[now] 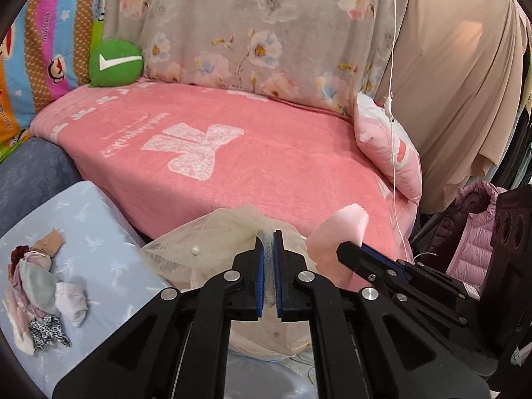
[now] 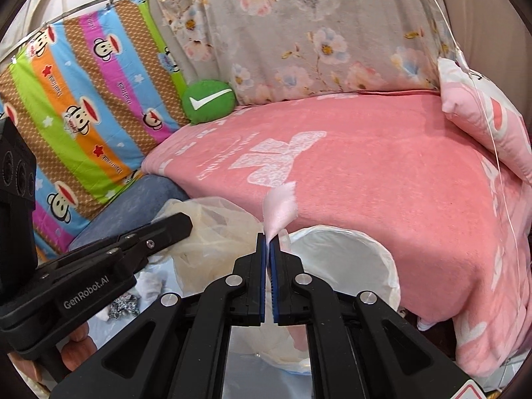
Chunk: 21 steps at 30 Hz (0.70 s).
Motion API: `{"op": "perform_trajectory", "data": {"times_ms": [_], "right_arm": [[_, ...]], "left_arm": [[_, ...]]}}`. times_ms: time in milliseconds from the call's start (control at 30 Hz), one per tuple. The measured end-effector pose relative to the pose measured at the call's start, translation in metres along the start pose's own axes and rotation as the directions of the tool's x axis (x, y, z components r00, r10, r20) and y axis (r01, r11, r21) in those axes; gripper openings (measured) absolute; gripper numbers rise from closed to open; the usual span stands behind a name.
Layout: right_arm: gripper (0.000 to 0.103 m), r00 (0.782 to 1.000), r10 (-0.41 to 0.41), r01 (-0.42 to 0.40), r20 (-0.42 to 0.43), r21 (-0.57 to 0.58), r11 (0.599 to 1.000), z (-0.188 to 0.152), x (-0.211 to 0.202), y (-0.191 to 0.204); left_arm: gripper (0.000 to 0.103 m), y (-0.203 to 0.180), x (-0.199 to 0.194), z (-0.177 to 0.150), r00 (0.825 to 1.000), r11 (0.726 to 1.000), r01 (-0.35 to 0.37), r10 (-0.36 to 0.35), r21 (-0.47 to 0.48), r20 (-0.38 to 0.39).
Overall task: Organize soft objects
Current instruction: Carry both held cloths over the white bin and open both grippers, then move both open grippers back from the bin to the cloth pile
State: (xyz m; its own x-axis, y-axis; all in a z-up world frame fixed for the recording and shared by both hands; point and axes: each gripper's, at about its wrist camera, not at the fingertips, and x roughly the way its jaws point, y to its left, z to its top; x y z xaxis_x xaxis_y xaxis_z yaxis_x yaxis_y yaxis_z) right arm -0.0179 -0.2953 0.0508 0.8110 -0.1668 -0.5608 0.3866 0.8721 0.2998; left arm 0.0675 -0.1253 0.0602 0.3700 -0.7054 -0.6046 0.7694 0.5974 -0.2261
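Observation:
In the left wrist view my left gripper (image 1: 269, 236) is shut on a fold of cream mesh fabric (image 1: 212, 232), which drapes over a white round bag below. My right gripper (image 1: 347, 251) comes in from the right, shut on a pale pink cloth (image 1: 335, 236). In the right wrist view the right gripper (image 2: 268, 238) pinches that pink cloth (image 2: 279, 206) just above the bag's white open mouth (image 2: 349, 256). The left gripper (image 2: 181, 224) holds the cream mesh (image 2: 212, 232) off to the left. A pile of small soft garments (image 1: 36, 296) lies on a light blue cushion (image 1: 99, 232).
A pink blanket (image 1: 232, 153) covers the sofa seat behind the bag. A green round cushion (image 1: 114, 63) sits at its back left and a pink pillow (image 1: 389, 146) at the right. A pink padded jacket (image 1: 472, 246) is far right. A thin white cord (image 1: 394, 99) hangs there.

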Motion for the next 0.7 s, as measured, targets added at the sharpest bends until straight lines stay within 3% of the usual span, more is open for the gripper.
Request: {"op": "perform_trajectory", "data": {"times_ms": [33,100,167,267,700], "right_arm": [[0.009,1.0,-0.004,0.004,-0.004,0.004,1.0,0.001,0.002,-0.003],[0.014,1.0,-0.014,0.014,-0.007,0.005,1.0,0.002,0.006,-0.007],[0.029,0.999,-0.033,0.033,0.003,0.007,0.999,0.003,0.006,-0.009],[0.04,0.999,-0.039,0.039,0.008,0.019,0.999,0.003,0.006,-0.014],[0.048,0.999,0.01,-0.011,-0.034,-0.035,0.999,-0.014,0.015,0.02]], "left_arm": [[0.009,0.0,0.005,0.0,1.0,1.0,-0.008,0.008,-0.003,-0.01],[0.03,0.001,0.009,0.0,1.0,1.0,-0.018,0.018,-0.012,-0.012],[0.049,0.003,0.01,-0.001,0.999,0.999,-0.044,0.044,-0.03,-0.001],[0.061,0.009,0.008,-0.001,0.998,0.996,-0.061,0.062,-0.058,0.016],[0.062,0.036,-0.007,-0.014,0.989,0.983,-0.141,0.146,-0.115,0.032]]}}
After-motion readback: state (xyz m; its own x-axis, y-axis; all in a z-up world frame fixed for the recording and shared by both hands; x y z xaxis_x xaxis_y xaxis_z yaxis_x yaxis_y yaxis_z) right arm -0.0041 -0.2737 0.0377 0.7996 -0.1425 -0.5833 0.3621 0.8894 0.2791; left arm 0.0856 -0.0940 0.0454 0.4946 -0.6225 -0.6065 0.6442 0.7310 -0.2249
